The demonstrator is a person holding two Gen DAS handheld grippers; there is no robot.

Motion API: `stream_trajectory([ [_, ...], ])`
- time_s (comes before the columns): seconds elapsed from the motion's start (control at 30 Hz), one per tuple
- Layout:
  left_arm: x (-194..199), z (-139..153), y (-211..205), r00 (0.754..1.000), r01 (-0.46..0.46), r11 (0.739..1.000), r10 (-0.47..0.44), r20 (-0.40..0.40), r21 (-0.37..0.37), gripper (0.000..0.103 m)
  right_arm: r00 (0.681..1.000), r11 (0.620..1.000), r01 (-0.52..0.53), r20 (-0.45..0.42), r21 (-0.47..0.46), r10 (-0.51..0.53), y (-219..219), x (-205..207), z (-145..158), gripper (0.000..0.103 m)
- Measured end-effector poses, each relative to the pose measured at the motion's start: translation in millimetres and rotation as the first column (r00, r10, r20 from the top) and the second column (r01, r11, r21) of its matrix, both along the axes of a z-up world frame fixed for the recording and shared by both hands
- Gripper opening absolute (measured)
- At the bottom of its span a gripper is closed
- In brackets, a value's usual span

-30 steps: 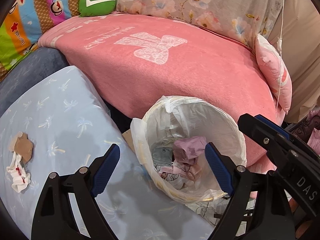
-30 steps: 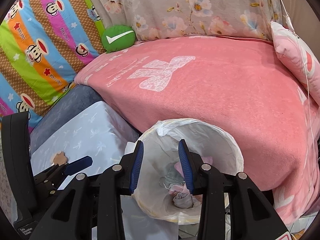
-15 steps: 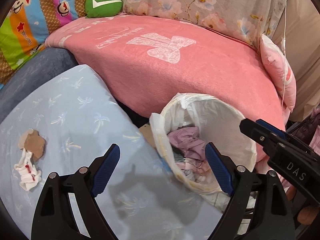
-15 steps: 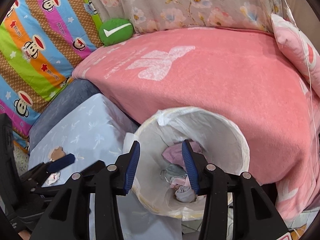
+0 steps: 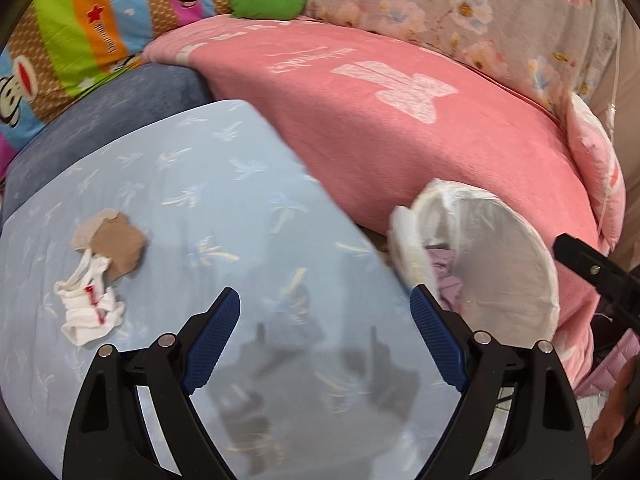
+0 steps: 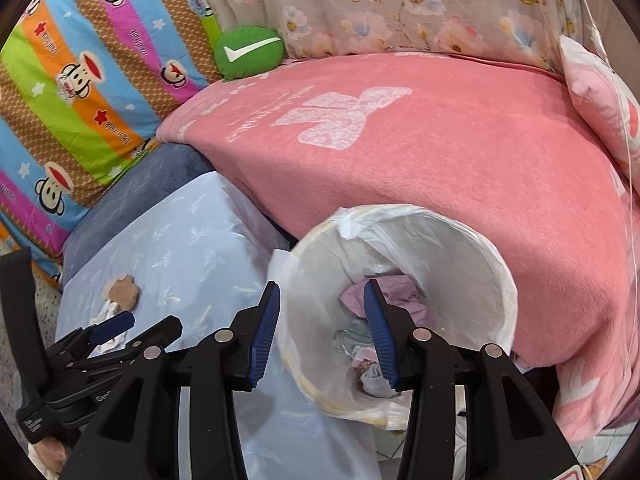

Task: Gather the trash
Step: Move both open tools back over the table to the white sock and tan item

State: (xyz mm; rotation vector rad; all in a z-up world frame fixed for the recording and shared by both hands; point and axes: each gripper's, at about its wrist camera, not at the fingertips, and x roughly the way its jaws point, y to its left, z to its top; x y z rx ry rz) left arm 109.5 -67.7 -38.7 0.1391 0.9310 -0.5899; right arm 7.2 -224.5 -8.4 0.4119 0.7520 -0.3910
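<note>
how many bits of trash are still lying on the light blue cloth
2: a crumpled brown paper scrap near the light blue patterned cloth's left side, and a white wad with red marks touching it just below. More could be hidden behind the grippers.

a light blue cloth-covered table [image 5: 224, 184] carries a brown scrap [image 5: 120, 246] touching a white wad [image 5: 90, 310], left of the left gripper [image 5: 325, 338].

A white check mark stands on the green cushion [image 6: 248, 53].
</note>
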Motion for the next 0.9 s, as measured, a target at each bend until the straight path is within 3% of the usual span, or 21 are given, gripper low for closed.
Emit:
stream_trajectory([
  [0.2, 20, -10, 53, 0.992, -0.125, 0.992, 0.125, 0.001, 0.024, 0.087, 0.996, 0.996, -0.09, 0.003, -0.012, 0.09, 38, 29, 4, 0.043],
  [0.5, 54, -37, 146, 0.944, -0.323, 0.944, 0.326, -0.046, 0.067, 0.087, 0.974, 0.973, -0.228, -0.018, -0.023, 0.227, 110, 76, -2, 0.043],
  [0.73, 70, -50, 195, 0.906, -0.411, 0.909, 0.416, -0.08, 0.072, 0.087, 0.95, 0.95, -0.311, -0.037, -0.024, 0.31, 160, 109, -12, 0.043],
  [0.9, 77, -55, 213, 0.893, -0.436, 0.897, 0.441, -0.093, 0.063, 0.087, 0.936, 0.937, -0.349, -0.053, -0.025, 0.347, 185, 124, -17, 0.043],
])
